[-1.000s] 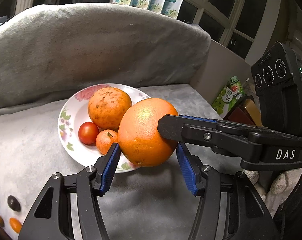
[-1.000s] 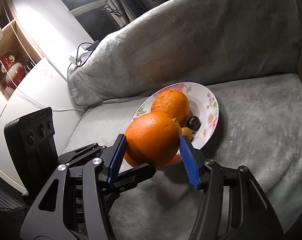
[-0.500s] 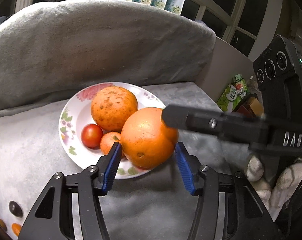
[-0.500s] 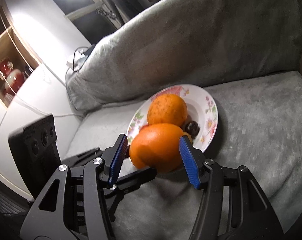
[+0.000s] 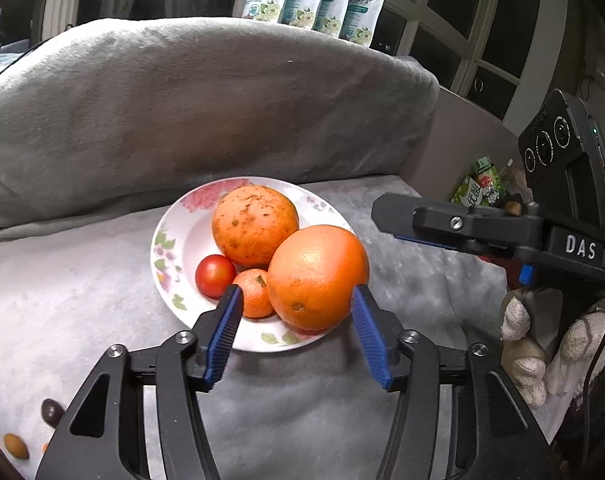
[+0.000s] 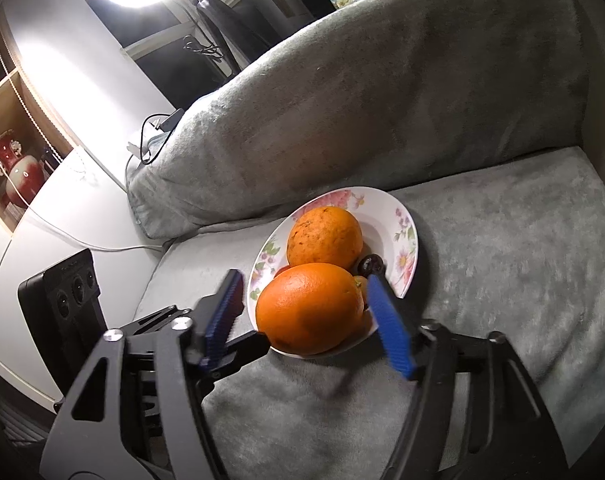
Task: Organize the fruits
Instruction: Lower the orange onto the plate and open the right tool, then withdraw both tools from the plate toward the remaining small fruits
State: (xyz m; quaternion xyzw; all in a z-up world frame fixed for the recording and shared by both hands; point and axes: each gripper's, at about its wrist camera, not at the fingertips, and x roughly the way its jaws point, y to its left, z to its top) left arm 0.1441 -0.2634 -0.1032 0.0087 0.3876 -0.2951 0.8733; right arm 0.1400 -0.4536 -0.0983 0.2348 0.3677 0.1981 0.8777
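The big orange [image 5: 317, 276], held up a second ago, now rests on the near right rim of the plate [image 5: 170, 248]. The right gripper [image 6: 310, 320] is opening its fingers off it. The left gripper [image 5: 296, 330] stays open, touching nothing.

Left tongs [image 5: 294, 328] point downward, blue pads parted and opening, clear of contact. Right tongs [image 6: 308, 324] reach in from the right, also angled down, pads spreading apart. A gloved hand [image 5: 542, 352] grips the right tongs' handle.
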